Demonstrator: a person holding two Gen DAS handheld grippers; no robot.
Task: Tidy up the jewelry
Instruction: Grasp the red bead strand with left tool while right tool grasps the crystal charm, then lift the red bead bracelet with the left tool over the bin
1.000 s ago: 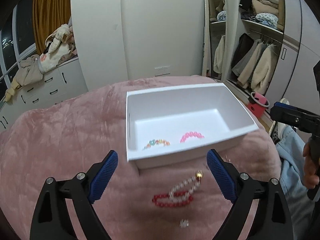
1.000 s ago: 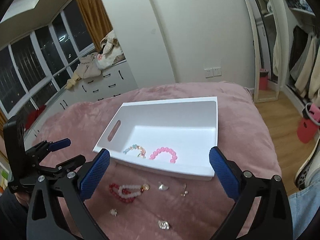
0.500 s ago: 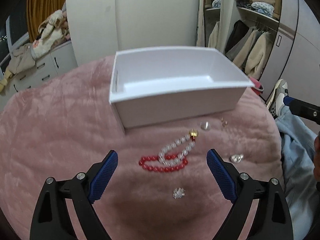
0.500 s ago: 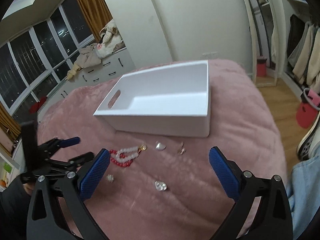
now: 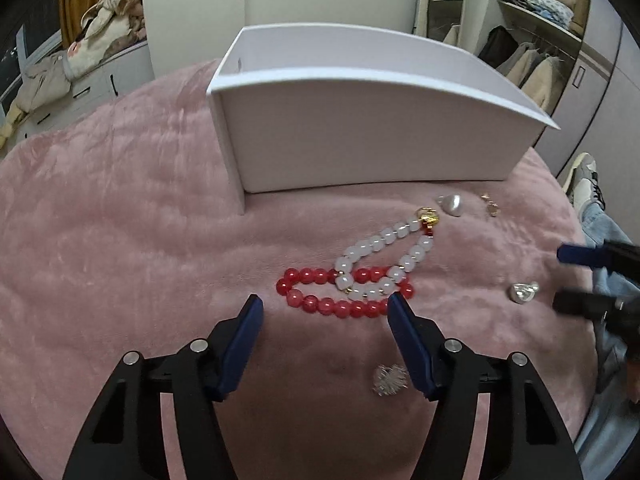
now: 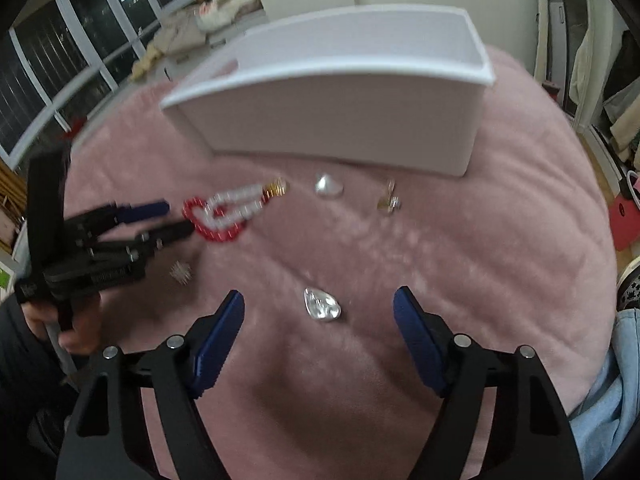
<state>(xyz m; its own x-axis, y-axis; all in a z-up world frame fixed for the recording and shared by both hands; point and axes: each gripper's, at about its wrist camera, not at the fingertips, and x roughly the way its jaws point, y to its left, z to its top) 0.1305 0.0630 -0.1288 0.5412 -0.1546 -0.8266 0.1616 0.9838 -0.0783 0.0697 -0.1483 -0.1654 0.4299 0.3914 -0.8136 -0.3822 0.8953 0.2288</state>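
On the pink blanket a red bead bracelet point(image 5: 320, 302) lies tangled with a white bead bracelet point(image 5: 380, 246), in front of the white box point(image 5: 360, 140). My left gripper point(image 5: 325, 306) hangs just above the red beads. Its jaws are closing, with the beads between the tips and untouched. In the right wrist view a clear crystal piece point(image 6: 320, 306) lies between the tips of my right gripper point(image 6: 319, 299). Those jaws are closing too, and neither pad touches the crystal. The left gripper point(image 6: 168, 220) also shows there, beside the bracelets point(image 6: 216, 236).
A pearl heart point(image 5: 452, 204), a small gold earring point(image 5: 491, 206) and a sparkly brooch point(image 5: 390, 378) lie loose on the blanket point(image 5: 120, 220). The box's inside is hidden by its near wall. A person's jeans show at the right edge. Wardrobes and drawers stand behind.
Both grippers have come down toward the blanket and their jaws have narrowed. The box's inside has dropped out of sight. The bracelets and the crystal now sit between the fingertips.
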